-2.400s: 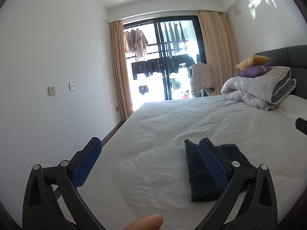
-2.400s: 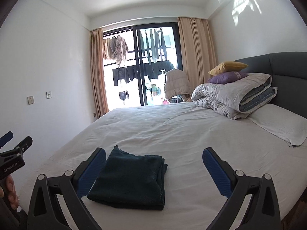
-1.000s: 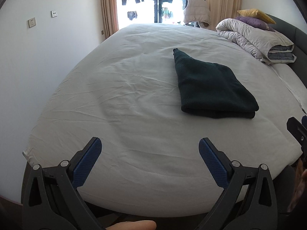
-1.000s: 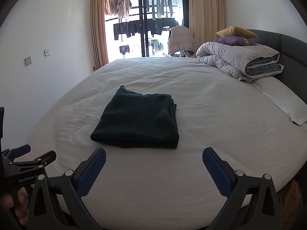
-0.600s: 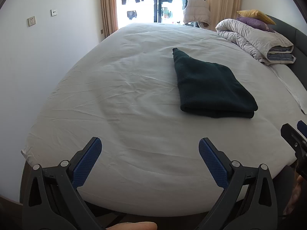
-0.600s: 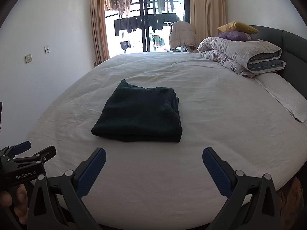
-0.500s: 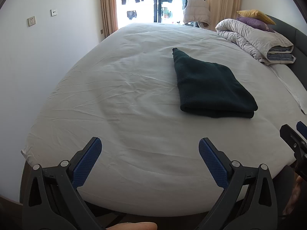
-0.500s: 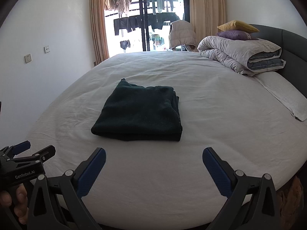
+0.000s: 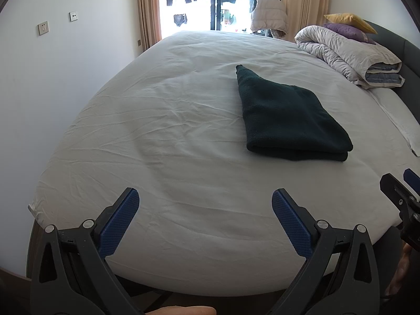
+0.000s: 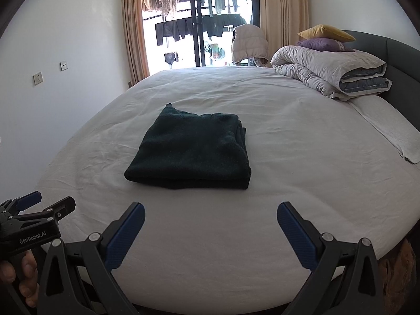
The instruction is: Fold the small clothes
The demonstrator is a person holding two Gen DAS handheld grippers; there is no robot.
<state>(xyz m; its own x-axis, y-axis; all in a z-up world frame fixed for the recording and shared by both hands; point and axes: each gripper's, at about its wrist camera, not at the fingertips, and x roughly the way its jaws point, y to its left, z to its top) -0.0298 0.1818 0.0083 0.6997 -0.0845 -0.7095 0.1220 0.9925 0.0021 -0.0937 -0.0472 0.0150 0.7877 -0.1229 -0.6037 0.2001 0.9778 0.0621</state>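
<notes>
We hold the left gripper (image 9: 204, 215) and the right gripper (image 10: 211, 225) at the near edge of the bed (image 10: 262, 236), both with jaws wide and carrying nothing. The dark green garment (image 10: 191, 149) lies on the white sheet as a flat, squared, several-layer stack; it sits at 12 o'clock from the right gripper and at about 1 o'clock from the left, well apart from both. Its layered edges line up on the right side. We judge the fold of this item complete, with only minor squaring possible. No other loose small garment is visible on the bed, so any remaining work cannot be confirmed. The rolled duvet (image 10: 328, 76) rests at 2 o'clock
</notes>
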